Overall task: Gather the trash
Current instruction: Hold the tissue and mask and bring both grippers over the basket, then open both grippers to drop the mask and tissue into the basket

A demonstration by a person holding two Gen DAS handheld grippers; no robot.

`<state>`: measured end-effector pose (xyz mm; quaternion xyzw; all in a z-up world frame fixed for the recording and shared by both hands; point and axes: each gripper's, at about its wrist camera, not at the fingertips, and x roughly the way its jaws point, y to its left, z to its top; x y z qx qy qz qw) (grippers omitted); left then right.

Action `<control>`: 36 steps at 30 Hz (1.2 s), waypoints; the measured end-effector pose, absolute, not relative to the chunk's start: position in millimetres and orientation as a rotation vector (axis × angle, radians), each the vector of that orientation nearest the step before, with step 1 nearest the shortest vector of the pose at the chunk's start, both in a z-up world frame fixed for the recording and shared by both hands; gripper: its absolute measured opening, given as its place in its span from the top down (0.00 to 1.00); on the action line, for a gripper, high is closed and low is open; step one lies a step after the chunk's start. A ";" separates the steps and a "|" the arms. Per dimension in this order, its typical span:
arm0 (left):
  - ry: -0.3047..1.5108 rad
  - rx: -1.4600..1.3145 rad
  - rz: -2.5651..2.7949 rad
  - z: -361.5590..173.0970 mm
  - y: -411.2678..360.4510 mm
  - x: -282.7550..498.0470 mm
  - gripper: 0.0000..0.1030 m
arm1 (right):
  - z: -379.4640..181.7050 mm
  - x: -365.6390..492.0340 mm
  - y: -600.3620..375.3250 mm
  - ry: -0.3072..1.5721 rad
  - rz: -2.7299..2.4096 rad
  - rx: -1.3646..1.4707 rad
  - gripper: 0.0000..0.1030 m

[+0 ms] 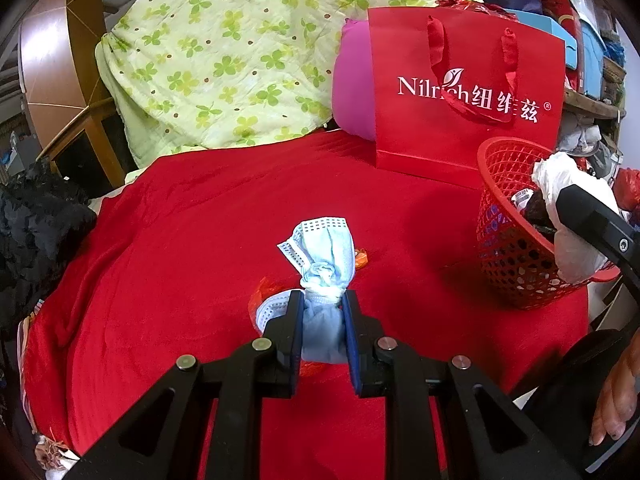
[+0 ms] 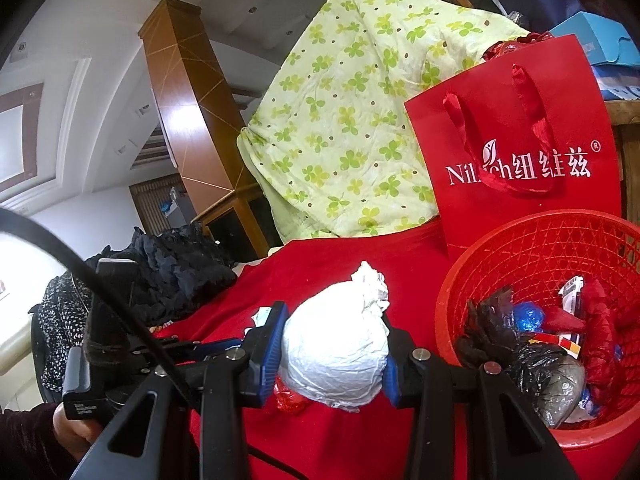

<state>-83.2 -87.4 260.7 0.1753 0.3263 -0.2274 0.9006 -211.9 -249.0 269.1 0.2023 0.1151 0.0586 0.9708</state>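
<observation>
A knotted light-blue face mask [image 1: 322, 256] is pinched at its knot between the pads of my left gripper [image 1: 323, 297], which is shut on it just above the red cloth [image 1: 192, 240]. My right gripper [image 2: 334, 320] is shut on a crumpled white plastic bundle [image 2: 336, 352], held beside the left rim of the red mesh basket [image 2: 443, 308]. The basket holds several scraps: black bags, blue and red wrappers. In the left wrist view the basket [image 1: 504, 264] stands at the right, with a black finger [image 1: 584, 210] of the right gripper and the white bundle [image 1: 572, 248] over its rim.
Red foil wrappers [image 1: 260, 292] and a small orange candy [image 1: 362, 258] lie on the cloth around the mask. A red gift bag [image 1: 460, 92] stands behind the basket, against a pink pillow [image 1: 352, 80] and a green clover quilt [image 1: 224, 60]. Dark clothing [image 1: 36, 220] is heaped at the left.
</observation>
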 end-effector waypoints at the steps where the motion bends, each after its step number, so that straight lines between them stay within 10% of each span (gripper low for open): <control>1: 0.673 0.365 -0.472 261.2 -88.5 -84.0 0.81 | 269.2 -212.7 -250.1 0.230 0.117 0.411 0.57; 36: 0.520 0.314 -0.741 314.5 -151.0 -117.7 0.80 | 267.0 -281.1 -348.8 -0.003 -0.124 0.711 0.56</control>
